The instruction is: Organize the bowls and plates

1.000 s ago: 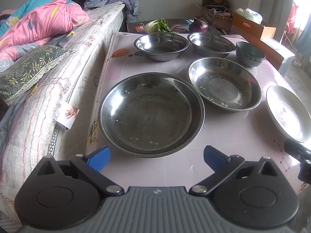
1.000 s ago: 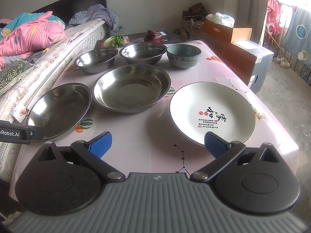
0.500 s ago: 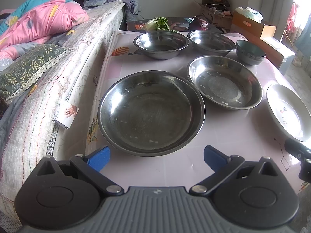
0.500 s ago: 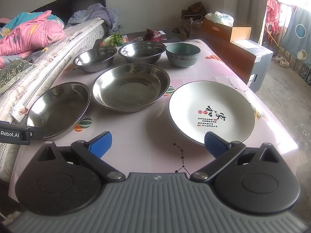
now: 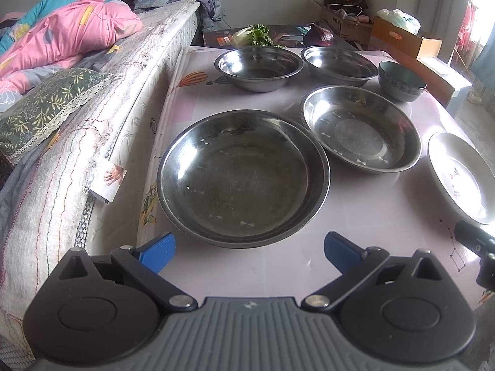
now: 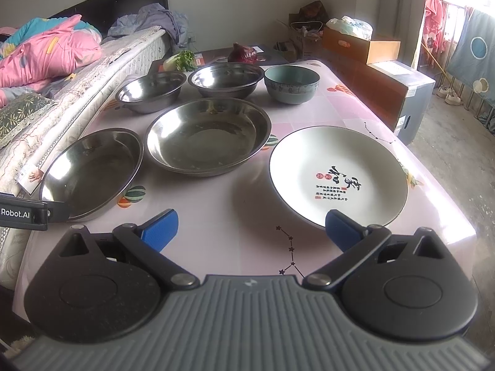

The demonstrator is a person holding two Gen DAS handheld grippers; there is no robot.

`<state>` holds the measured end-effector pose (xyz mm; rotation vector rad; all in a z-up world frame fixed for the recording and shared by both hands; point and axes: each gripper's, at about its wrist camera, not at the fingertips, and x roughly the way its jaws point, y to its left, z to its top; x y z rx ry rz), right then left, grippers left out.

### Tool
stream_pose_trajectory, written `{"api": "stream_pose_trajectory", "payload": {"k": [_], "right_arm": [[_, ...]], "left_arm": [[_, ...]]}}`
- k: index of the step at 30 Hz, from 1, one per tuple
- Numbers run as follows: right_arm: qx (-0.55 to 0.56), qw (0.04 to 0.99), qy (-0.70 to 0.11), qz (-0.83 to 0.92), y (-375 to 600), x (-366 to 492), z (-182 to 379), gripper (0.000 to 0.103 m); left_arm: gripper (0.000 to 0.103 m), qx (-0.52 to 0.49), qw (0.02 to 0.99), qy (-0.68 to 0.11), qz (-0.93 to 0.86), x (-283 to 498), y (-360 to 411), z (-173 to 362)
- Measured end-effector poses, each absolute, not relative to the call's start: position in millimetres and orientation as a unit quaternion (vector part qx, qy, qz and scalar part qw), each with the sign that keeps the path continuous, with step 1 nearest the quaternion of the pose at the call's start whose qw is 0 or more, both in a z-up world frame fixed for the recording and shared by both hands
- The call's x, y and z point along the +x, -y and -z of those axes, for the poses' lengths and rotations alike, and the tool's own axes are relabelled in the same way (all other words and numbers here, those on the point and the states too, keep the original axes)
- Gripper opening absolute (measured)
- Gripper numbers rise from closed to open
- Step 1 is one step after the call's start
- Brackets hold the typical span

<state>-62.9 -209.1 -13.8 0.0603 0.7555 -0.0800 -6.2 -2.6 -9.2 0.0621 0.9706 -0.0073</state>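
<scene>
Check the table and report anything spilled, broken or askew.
Nothing stands out. The steel plates, steel bowls, green bowl and white plate all sit upright, unstacked, unspilled.

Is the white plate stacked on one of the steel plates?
No, the white plate lies directly on the tablecloth, apart from the nearest steel plate.

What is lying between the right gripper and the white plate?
Nothing: in the right wrist view only bare pink tablecloth separates the open right gripper from the white plate, whose near rim sits just past the right fingertip.
</scene>
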Motion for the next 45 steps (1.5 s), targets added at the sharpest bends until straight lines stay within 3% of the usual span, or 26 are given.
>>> {"api": "stream_pose_trajectory", "payload": {"k": [14, 30, 42, 45], "right_arm": [[0.022, 0.941, -0.336, 0.021, 216, -33, -7, 0.102], [0.047, 0.952, -0.288, -0.091, 200, 110, -50, 0.102], [0.205, 0.895, -0.373, -0.133, 188, 247, 4, 0.102], [0.219, 0.882, -0.399, -0.12, 183, 267, 29, 0.099]], "left_arm": [[0.103, 0.091, 0.912, -0.4, -0.013, 30, -4, -26], [0.103, 0.101, 0.92, -0.378, 0.001, 158, -29, -58], [0.103, 0.098, 0.904, -0.416, 0.023, 253, -42, -21], [0.098, 0.085, 0.901, -0.423, 0.036, 277, -45, -5]]}}
